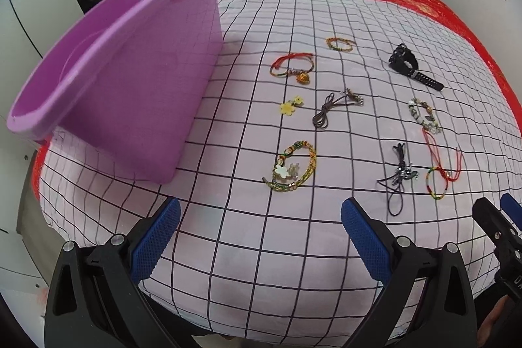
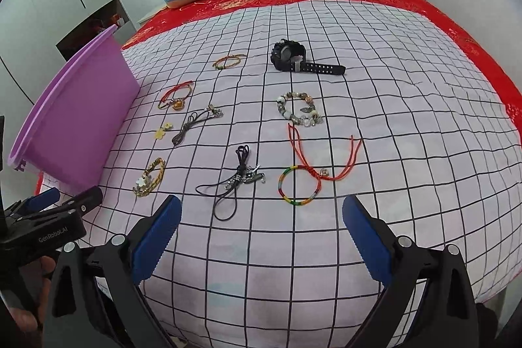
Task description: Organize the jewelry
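Right wrist view: jewelry lies spread on the checked sheet of the bed, each piece apart from the next, likely so it can be picked singly. Nearest the right tongs: rainbow cord bracelet with red strings, and just left of it the black cord charm. Further back, beaded bracelet and black watch. To the left, gold braided bracelet, flower charm, brown cord, red bracelet with amber bead, small woven bracelet at the far end. Purple tub sits at the left edge, presumably the collection bin, tilted on the soft bed. Both tongs spread wide, holding nothing; left tongs hover near the gold braided bracelet. Nothing sorted yet, judging by layout.
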Demonstrator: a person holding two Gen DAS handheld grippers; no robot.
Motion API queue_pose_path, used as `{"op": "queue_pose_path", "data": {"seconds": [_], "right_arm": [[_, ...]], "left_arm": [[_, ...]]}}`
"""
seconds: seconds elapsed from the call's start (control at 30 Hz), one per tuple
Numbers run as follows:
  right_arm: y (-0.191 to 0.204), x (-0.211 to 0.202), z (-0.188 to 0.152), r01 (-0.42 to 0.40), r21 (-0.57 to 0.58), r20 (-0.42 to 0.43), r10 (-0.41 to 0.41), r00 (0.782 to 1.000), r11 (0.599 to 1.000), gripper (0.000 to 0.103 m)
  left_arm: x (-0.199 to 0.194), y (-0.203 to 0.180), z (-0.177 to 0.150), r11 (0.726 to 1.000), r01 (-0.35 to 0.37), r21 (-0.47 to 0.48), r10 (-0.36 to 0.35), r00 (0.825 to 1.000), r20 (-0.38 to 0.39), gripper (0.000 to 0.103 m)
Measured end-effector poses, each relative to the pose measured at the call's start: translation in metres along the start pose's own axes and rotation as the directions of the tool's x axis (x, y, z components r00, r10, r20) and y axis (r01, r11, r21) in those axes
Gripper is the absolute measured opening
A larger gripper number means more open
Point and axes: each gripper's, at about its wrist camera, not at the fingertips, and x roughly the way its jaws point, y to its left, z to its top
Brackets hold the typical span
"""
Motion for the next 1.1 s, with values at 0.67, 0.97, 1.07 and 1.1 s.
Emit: {"op": "queue_pose_path", "data": {"seconds": [0.67, 0.97, 1.07, 1.1], "right_arm": [[-0.052, 0.069, -0.010, 0.061, 0.037, -0.067, -0.059, 0.996, 0.997, 0.094], [-0.062, 0.091, -0.004, 0.129, 0.017, -0.076, -0.128, 0.989, 0.991, 0.094], [-0.062, 0.100, -0.004, 0.150, 0.000, -0.089, -0.149, 0.985, 0.989, 0.094], [-0.062, 0.101, -0.003, 0.156, -0.006, -0.089, -0.155, 0.984, 0.988, 0.094]], "left_arm": [[0.085, 0.005, 0.004, 0.999, 0.032, -0.020, -0.033, 0.999, -0.034, 0.097], [0.098, -0.002, 0.003, 0.999, 0.045, -0.014, -0.046, 0.998, -0.039, 0.097], [0.102, -0.004, 0.005, 0.999, 0.049, -0.012, -0.050, 0.998, -0.037, 0.097], [0.104, -0.004, 0.006, 0.998, 0.054, -0.015, -0.054, 0.998, -0.039, 0.097]]}}
